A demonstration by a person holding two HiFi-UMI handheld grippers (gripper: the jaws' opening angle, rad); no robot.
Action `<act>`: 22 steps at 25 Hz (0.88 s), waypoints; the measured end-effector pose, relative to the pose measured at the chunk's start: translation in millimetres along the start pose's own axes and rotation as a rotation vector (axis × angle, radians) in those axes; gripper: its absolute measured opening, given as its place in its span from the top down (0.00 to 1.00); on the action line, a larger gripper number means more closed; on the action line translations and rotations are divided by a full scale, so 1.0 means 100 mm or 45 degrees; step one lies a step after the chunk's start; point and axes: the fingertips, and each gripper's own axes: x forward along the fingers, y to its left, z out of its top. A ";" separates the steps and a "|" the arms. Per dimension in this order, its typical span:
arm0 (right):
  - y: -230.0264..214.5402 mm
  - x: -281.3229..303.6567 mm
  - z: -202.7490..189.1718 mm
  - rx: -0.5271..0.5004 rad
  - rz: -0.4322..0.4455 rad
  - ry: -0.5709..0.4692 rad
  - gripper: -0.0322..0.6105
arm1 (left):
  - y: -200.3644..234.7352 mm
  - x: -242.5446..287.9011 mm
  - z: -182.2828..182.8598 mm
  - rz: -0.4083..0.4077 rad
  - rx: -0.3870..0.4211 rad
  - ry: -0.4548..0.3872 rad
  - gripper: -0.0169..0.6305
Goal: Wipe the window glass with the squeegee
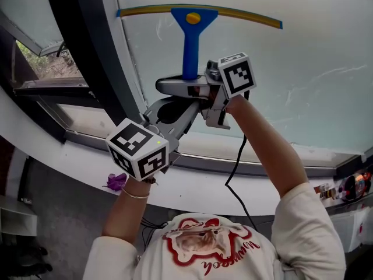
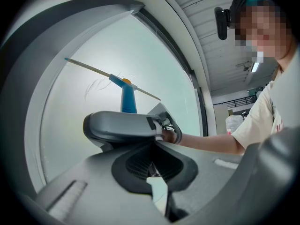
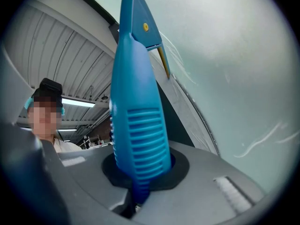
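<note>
From above the person's head, the blue squeegee (image 1: 192, 39) stands upright against the window glass (image 1: 303, 69). Its long blade lies flat across the top of the pane. The right gripper (image 1: 187, 85) is clenched on the lower end of the handle. The left gripper (image 1: 178, 107) sits just under it, with its tips close beneath the right one's jaws. A black cable (image 1: 236, 162) hangs down from the right gripper. A small purple scrap (image 1: 116, 181) lies on the white sill (image 1: 221, 185), and the dark window frame (image 1: 93, 51) runs up at the left.

In the left gripper view, the left gripper (image 2: 152, 162) has its jaws drawn together to a thin slit with nothing between them. Just ahead is the right gripper (image 2: 126, 122), side on, with the squeegee (image 2: 128, 100) rising from it onto the glass (image 2: 154, 55).

In the right gripper view, the right gripper (image 3: 140, 182) has its dark pads pressed round the ribbed grip of the squeegee (image 3: 138, 125). The glass (image 3: 234, 55) is streaked to the right.
</note>
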 end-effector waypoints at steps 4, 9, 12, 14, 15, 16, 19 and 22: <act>-0.05 -0.01 -0.13 0.020 -0.005 -0.015 0.91 | -0.02 -0.02 -0.14 0.009 -0.021 0.018 0.97; -0.09 -0.01 -0.30 0.053 0.006 -0.028 0.90 | -0.05 -0.06 -0.31 0.016 -0.047 0.044 0.97; -0.14 0.00 -0.39 0.077 0.012 -0.032 0.90 | -0.04 -0.08 -0.40 0.024 -0.073 0.057 0.97; -0.17 0.01 -0.44 0.093 0.015 -0.035 0.90 | -0.03 -0.10 -0.46 0.028 -0.087 0.066 0.97; -0.18 0.01 -0.47 0.100 0.016 -0.036 0.90 | -0.03 -0.10 -0.48 0.029 -0.094 0.069 0.97; -0.19 0.01 -0.49 0.106 0.017 -0.037 0.90 | -0.03 -0.11 -0.51 0.031 -0.102 0.071 0.97; -0.21 0.02 -0.57 0.126 0.019 -0.037 0.90 | -0.03 -0.13 -0.59 0.039 -0.123 0.080 0.97; -0.24 0.01 -0.65 0.144 0.020 -0.040 0.90 | -0.04 -0.14 -0.66 0.044 -0.140 0.093 0.97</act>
